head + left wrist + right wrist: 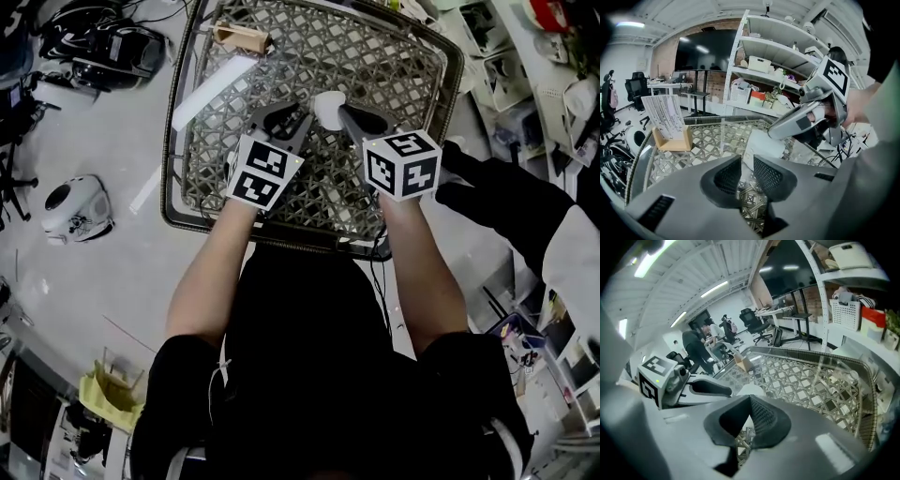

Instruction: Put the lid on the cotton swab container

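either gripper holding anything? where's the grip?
Right gripper looks shut on the near edge of the white lid, contact unclear. Left gripper open, empty.

- I hold the left tool (pixel 286 121) and the right tool (pixel 352 118) side by side over the middle of the desk (pixel 170 178).
- The cotton swab container (pixel 328 110) sits on the desk between the two tips, just beside the right tool.
- A card holder (pixel 242 37) stands at the far edge, left of centre, and a strip (pixel 211 91) lies nearer, on the desk's left part.
- A shelf rack (pixel 778 61) stands behind the desk.
- A device (pixel 75 208) lies on the floor, left of the desk.
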`<move>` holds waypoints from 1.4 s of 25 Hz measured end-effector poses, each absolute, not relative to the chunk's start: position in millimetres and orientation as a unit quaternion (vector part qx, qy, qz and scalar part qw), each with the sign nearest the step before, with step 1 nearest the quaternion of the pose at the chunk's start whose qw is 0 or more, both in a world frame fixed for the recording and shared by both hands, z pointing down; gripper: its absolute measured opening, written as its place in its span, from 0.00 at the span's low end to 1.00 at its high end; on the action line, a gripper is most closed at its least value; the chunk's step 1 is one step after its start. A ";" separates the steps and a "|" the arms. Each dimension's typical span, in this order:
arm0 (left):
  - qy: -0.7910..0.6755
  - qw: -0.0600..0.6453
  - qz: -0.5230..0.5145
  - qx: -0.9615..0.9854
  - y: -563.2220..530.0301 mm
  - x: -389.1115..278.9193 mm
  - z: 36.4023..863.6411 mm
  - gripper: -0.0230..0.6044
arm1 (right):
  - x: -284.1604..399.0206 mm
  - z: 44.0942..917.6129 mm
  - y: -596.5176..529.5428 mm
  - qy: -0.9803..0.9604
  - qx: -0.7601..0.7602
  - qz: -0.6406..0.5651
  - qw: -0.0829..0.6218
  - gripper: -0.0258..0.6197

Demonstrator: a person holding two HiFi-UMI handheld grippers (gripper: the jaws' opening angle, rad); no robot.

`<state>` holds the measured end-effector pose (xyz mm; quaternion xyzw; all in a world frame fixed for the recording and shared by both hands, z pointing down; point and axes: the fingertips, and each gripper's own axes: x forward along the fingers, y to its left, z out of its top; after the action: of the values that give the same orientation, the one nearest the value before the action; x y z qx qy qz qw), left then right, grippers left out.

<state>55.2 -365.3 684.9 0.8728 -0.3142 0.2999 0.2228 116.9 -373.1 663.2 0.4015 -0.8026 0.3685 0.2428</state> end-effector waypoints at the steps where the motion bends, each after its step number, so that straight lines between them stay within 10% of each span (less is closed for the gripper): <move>1: -0.315 0.226 0.306 0.870 -363.7 54.4 683.1 0.17 | 116.0 664.9 -372.9 -0.803 0.398 0.364 0.254 0.06; 16: -0.333 0.236 0.297 0.863 -356.1 54.2 654.3 0.17 | 108.6 677.1 -371.0 -0.789 0.354 0.270 0.423 0.06; 35: -0.361 0.241 0.284 0.855 -340.2 11.1 627.0 0.17 | 112.4 683.9 -377.5 -0.781 0.367 0.264 0.431 0.06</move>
<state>11.1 -340.2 627.0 0.8549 -0.3612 0.2836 0.2413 112.4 -377.5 683.9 0.3675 -0.7807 0.2636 0.4312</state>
